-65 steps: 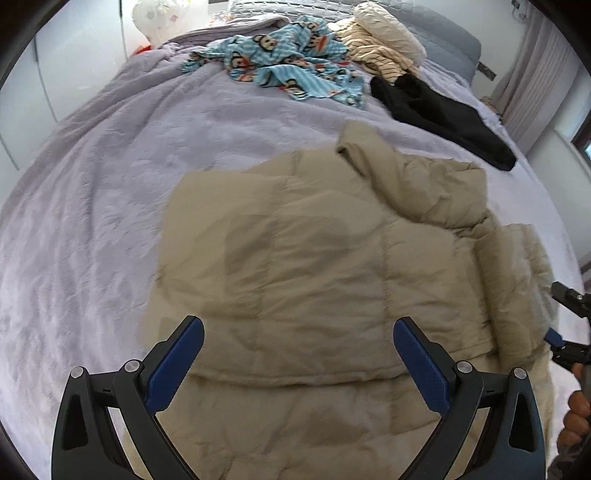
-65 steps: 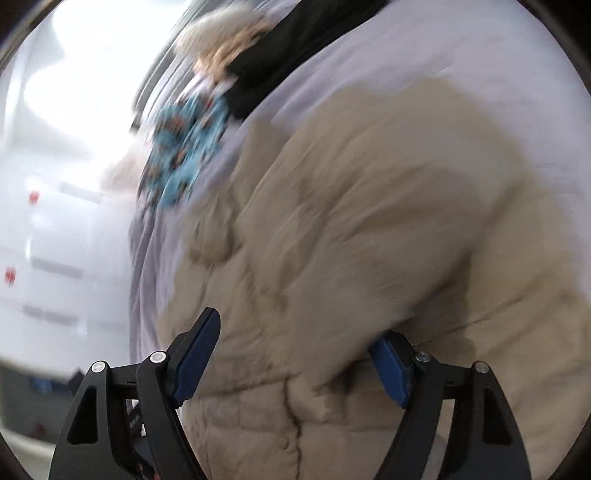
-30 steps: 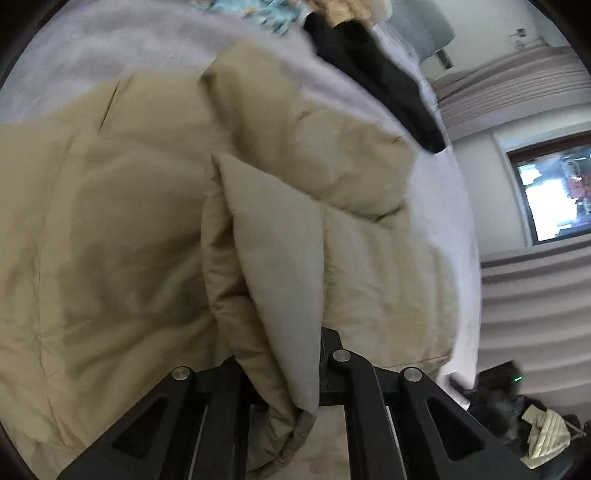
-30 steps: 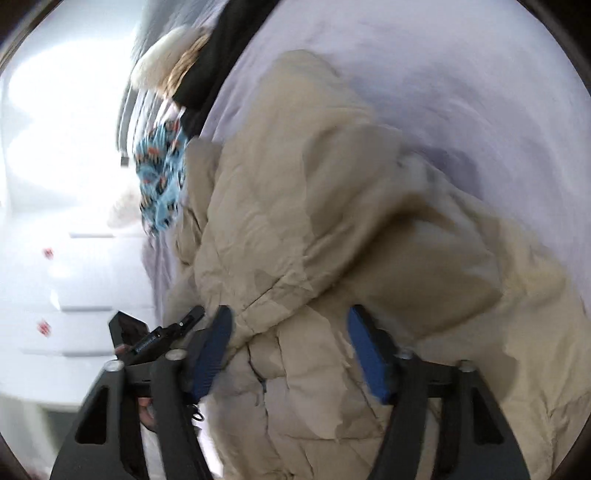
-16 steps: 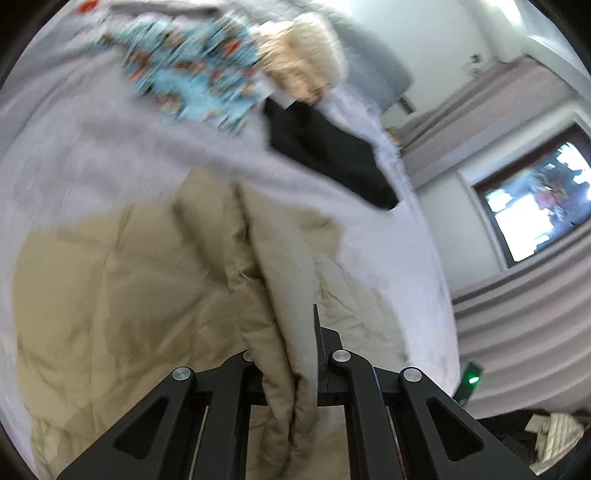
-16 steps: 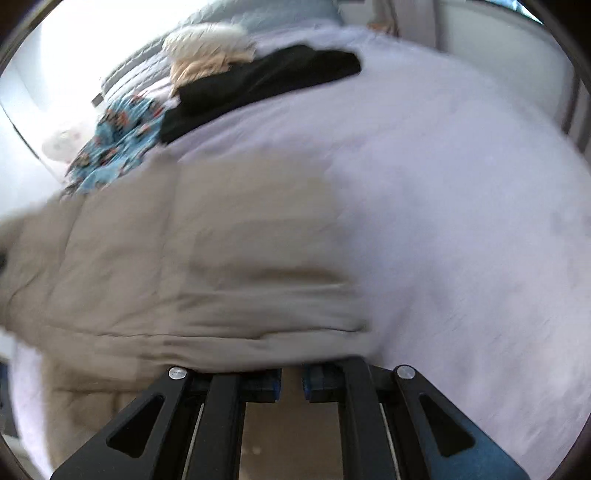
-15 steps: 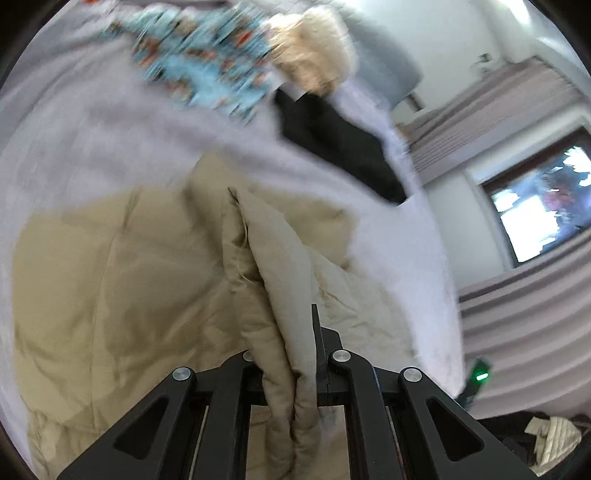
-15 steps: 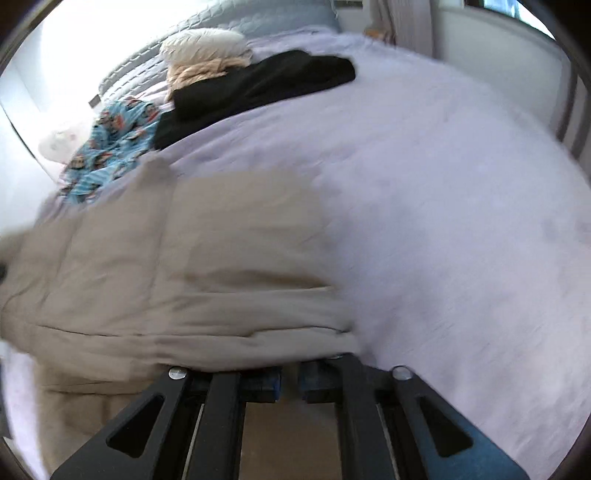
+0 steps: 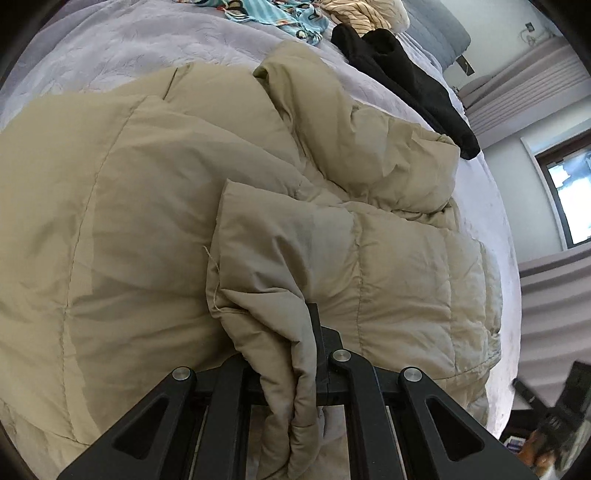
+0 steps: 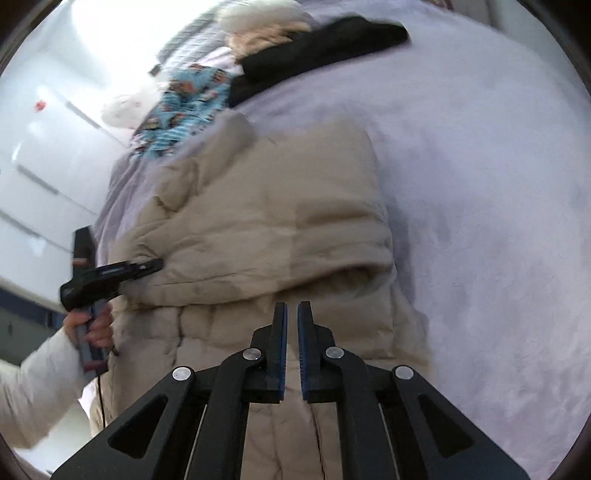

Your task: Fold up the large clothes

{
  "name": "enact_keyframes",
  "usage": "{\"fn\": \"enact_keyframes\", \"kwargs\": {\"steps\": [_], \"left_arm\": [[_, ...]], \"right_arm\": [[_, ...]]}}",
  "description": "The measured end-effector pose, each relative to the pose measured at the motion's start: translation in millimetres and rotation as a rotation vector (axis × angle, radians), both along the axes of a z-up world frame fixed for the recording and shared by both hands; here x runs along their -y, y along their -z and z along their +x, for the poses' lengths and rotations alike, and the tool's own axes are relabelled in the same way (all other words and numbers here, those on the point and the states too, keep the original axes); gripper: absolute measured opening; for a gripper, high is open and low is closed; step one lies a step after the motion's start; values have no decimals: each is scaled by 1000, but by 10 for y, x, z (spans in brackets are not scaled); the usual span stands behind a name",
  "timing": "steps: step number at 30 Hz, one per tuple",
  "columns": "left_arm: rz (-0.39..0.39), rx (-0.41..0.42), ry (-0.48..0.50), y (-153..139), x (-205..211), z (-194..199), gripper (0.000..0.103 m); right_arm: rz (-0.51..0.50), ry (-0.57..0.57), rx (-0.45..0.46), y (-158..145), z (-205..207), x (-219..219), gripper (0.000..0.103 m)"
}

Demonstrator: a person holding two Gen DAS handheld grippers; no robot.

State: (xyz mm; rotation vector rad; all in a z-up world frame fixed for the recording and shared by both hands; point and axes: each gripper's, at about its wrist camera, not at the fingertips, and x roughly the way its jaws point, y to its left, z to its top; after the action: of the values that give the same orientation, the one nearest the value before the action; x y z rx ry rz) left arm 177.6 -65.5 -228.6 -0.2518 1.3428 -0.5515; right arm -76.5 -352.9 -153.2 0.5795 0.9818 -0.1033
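Padded beige jacket (image 9: 155, 206) mid-fold on the bed (image 10: 480, 166)
Left tool (image 9: 291, 373) clamped on a bulky fold, liable to slip; right tool (image 10: 291, 350) nearly together, empty, could snag cloth

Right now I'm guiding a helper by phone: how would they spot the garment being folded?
Look at the bed with the lilac blanket. Other clothes are heaped near its head: a black garment and a blue patterned one. The one you want is the puffy beige quilted jacket spread in front of them, far the biggest and the only padded piece.
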Motion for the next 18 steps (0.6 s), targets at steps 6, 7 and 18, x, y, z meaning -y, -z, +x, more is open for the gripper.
{"fn": "enact_keyframes", "kwargs": {"steps": [6,7,18], "left_arm": [[41,30,20,-3,62,-51,10],[52,38,29,-14,85,-47,10],[209,166,16,-417,-101,71,17]], "right_arm": [[-53,50,36,59,683,396,7],[-85,33,25,118,845,422,7],[-88,122,-106,807,1182,613,3]]}}
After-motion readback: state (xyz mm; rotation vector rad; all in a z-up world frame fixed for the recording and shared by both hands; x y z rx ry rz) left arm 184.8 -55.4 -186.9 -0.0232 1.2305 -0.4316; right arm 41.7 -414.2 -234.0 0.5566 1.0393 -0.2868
